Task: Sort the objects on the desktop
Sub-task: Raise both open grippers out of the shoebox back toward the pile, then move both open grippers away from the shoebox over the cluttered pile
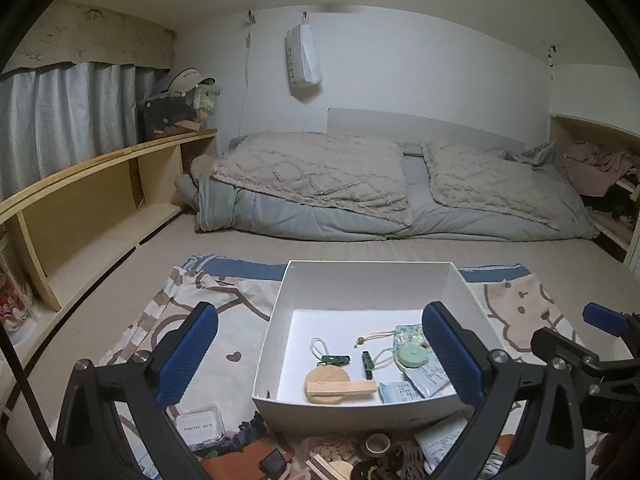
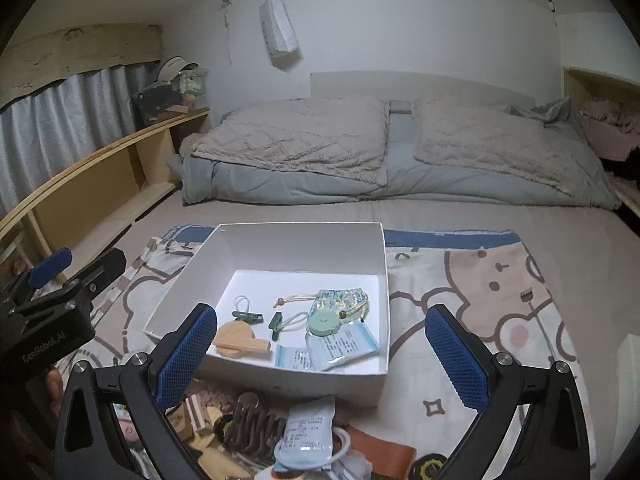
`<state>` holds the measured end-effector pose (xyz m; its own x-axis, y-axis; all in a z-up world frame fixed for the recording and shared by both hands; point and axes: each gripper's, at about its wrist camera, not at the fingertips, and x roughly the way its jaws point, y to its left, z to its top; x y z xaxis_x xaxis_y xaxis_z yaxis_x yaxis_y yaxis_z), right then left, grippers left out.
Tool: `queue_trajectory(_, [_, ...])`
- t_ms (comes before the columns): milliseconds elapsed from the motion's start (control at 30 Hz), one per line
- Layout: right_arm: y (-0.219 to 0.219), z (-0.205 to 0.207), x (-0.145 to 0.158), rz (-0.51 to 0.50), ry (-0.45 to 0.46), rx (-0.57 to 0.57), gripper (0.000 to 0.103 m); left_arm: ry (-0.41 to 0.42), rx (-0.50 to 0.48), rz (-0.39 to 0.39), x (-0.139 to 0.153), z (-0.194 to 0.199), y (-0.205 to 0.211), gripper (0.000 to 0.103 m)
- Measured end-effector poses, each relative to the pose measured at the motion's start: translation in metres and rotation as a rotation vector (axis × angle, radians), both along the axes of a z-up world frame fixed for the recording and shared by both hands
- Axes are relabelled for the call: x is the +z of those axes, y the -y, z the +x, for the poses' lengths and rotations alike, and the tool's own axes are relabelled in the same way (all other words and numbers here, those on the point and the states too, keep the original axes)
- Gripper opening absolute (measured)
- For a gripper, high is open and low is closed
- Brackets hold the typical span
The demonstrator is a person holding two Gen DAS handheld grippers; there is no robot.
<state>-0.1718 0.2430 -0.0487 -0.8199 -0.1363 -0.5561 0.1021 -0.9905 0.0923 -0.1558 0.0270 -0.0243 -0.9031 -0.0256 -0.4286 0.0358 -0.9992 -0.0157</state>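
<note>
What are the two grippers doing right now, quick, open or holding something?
Left gripper: open wide, holding nothing.
Right gripper: open wide, holding nothing.

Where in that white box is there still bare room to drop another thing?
The white box has bare floor along its far wall, beyond the patterned pouch, and in the left corner behind the green clips. The near half is crowded: wooden piece, blue packets, round green case.
</note>
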Motion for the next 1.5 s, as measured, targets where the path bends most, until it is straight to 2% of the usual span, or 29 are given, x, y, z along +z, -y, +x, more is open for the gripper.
queue_trajectory(267, [0.003, 0.033, 0.022, 0.010, -0.058, 0.022, 0.103, -0.040, -0.050, -0.015, 0.017, 0.036, -0.011, 0.103])
queue_trajectory(567, [0.005, 0.068, 0.044, 0.006, -0.110, 0.017, 0.103, -0.053, -0.095, 0.052, 0.036, 0.075, -0.005, 0.103])
queue_trajectory(700, [0.001, 0.088, 0.052, -0.020, -0.128, 0.002, 0.103, -0.067, -0.096, 0.074, 0.045, 0.094, 0.003, 0.103])
queue_trajectory(867, [0.004, 0.112, 0.059, -0.002, -0.164, 0.008, 0.103, -0.087, -0.088, 0.068, 0.054, 0.111, 0.011, 0.103])
queue_trajectory(1233, [0.007, 0.168, 0.056, 0.011, -0.205, 0.025, 0.103, -0.115, -0.055, 0.076, 0.068, 0.161, 0.023, 0.103])
queue_trajectory(1500, [0.006, 0.193, 0.067, -0.015, -0.197, 0.021, 0.103, -0.115, -0.038, 0.096, 0.081, 0.191, 0.021, 0.103])
